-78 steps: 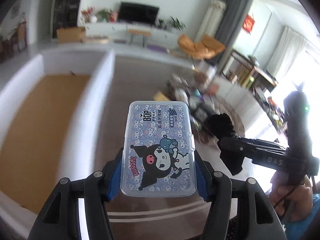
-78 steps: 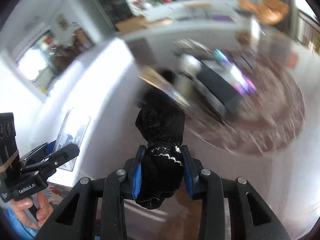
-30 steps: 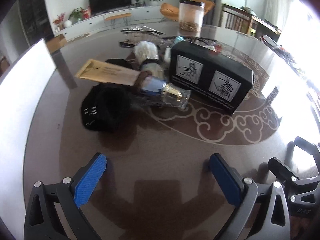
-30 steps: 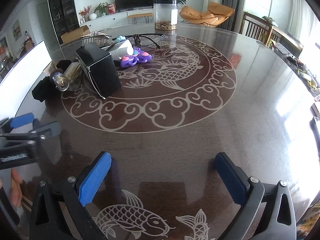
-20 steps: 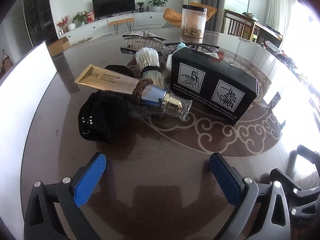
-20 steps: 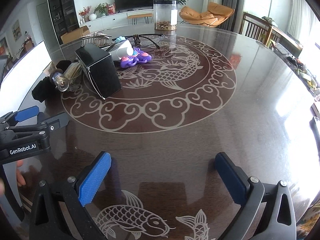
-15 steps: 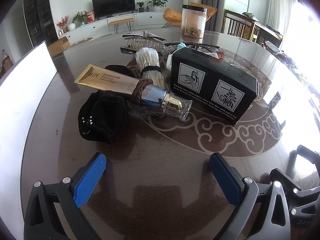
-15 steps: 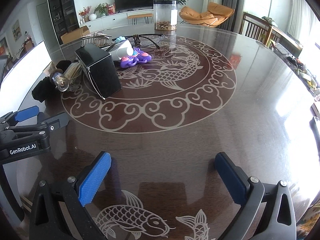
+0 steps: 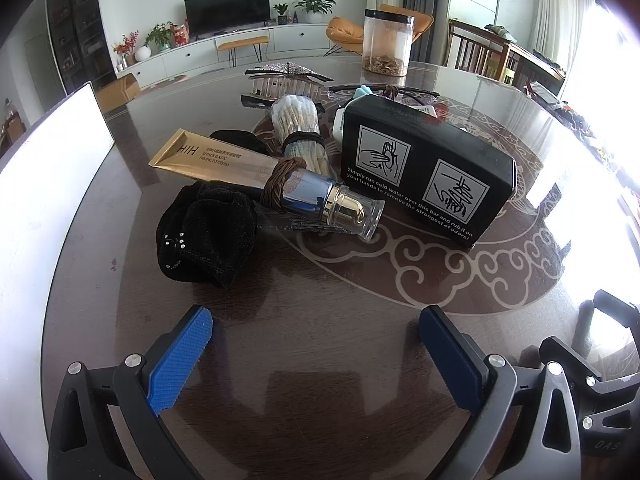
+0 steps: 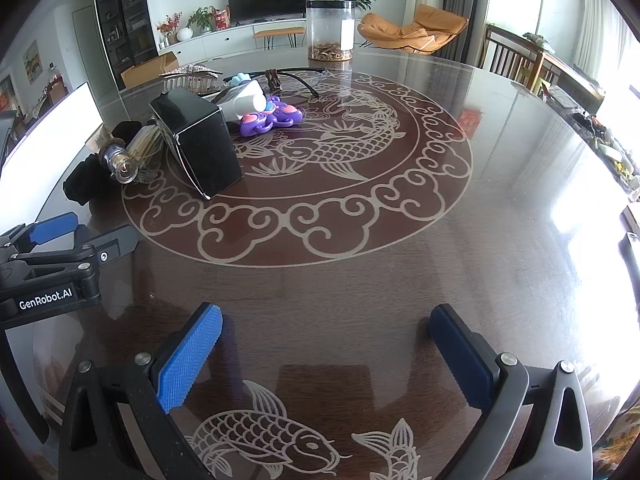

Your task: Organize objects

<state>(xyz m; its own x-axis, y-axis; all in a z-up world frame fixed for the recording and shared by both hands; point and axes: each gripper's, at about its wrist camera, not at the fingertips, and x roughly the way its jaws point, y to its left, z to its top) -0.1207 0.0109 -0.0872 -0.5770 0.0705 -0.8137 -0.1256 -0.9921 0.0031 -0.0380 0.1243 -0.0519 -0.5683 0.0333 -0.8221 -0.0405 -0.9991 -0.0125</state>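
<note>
A pile of objects lies on the dark round table point(image 9: 320, 340): a black velvet scrunchie point(image 9: 208, 236), a gold cream tube point(image 9: 224, 160) with a blue and gold cap, a bundle of cotton swabs point(image 9: 298, 128), a black box point(image 9: 424, 172) and a sparkly hair clip point(image 9: 284, 76). My left gripper point(image 9: 316, 344) is open and empty, just in front of the scrunchie. My right gripper point(image 10: 326, 344) is open and empty over bare table, well right of the pile. The right wrist view shows the black box point(image 10: 200, 144), a purple toy point(image 10: 272, 118) and the left gripper point(image 10: 56, 236).
A white bin wall point(image 9: 48, 184) stands at the table's left edge. A clear jar point(image 10: 330, 30) stands at the far side, with glasses point(image 10: 304, 76) near it. Chairs and a living room lie beyond.
Both grippers earlier held things, the left a clear printed box and the right a black scrunchie; now both are open and empty. Over the last half second nothing has moved.
</note>
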